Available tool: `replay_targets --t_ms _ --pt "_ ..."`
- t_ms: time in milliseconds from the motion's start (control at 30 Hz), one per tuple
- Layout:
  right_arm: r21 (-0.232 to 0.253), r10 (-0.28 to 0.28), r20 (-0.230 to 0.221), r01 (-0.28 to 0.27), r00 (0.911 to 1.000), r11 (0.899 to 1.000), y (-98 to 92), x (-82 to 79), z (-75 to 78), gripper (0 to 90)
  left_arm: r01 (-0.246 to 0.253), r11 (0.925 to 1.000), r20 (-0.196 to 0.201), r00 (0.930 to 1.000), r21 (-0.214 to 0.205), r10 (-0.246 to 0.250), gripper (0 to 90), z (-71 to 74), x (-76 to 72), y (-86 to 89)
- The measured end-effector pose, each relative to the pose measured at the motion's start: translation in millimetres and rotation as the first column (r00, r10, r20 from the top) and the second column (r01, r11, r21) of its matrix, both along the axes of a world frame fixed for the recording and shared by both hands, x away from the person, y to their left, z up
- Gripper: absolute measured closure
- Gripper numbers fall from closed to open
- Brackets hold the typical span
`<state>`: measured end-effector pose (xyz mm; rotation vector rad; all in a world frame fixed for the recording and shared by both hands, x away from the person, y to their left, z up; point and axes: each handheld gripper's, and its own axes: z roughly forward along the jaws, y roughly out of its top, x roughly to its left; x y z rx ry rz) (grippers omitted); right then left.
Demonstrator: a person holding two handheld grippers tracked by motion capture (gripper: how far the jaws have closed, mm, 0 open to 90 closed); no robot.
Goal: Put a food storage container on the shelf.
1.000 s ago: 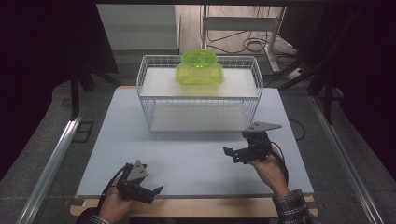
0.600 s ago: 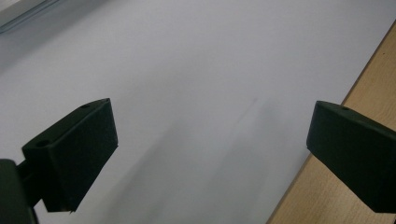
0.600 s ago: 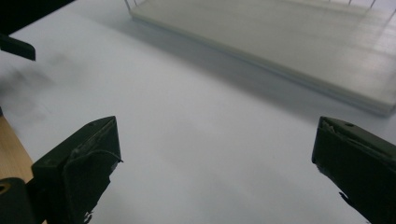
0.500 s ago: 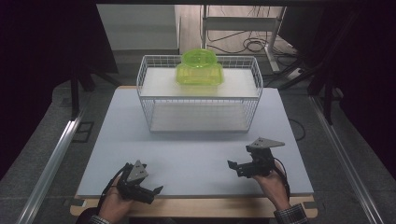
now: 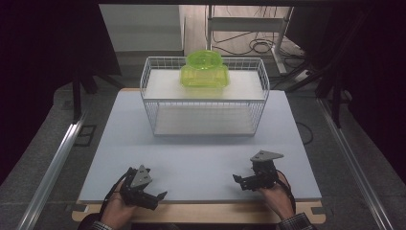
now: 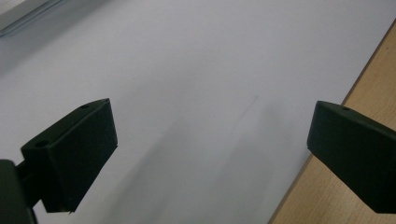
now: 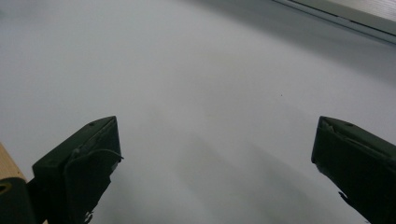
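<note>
Presently, both tools rest low at the near edge of the surface (image 5: 201, 158), each held in a hand. The left tool (image 5: 152, 196) sits at the near left corner, jaws spread wide with nothing between them; its own view shows bare pale board and a strip of wooden edge (image 6: 322, 196) beneath. The right tool (image 5: 243, 181) sits at the near right, jaws likewise spread wide and empty over bare board. A white wire basket (image 5: 153, 103) stands at the far middle of the surface, well apart from both tools. A translucent green container (image 5: 204, 72) sits on the basket's upper shelf, roughly central.
</note>
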<state>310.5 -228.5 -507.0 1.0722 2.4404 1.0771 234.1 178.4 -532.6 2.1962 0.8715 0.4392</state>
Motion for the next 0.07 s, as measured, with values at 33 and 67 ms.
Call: replay_targets --t_ms 33,67 --pt "0.001 0.0 0.002 0.0 1.0 1.0 0.0 0.0 0.2 1.6 -0.002 1.0 0.0 1.0 -0.001 0.002 1.4 0.1 0.3 0.1" --pt "0.0 0.001 0.004 -0.001 1.0 1.0 0.0 0.3 0.2 1.6 -0.003 1.0 -0.002 1.0 -0.002 0.003 1.4 -0.1 0.7 0.0"
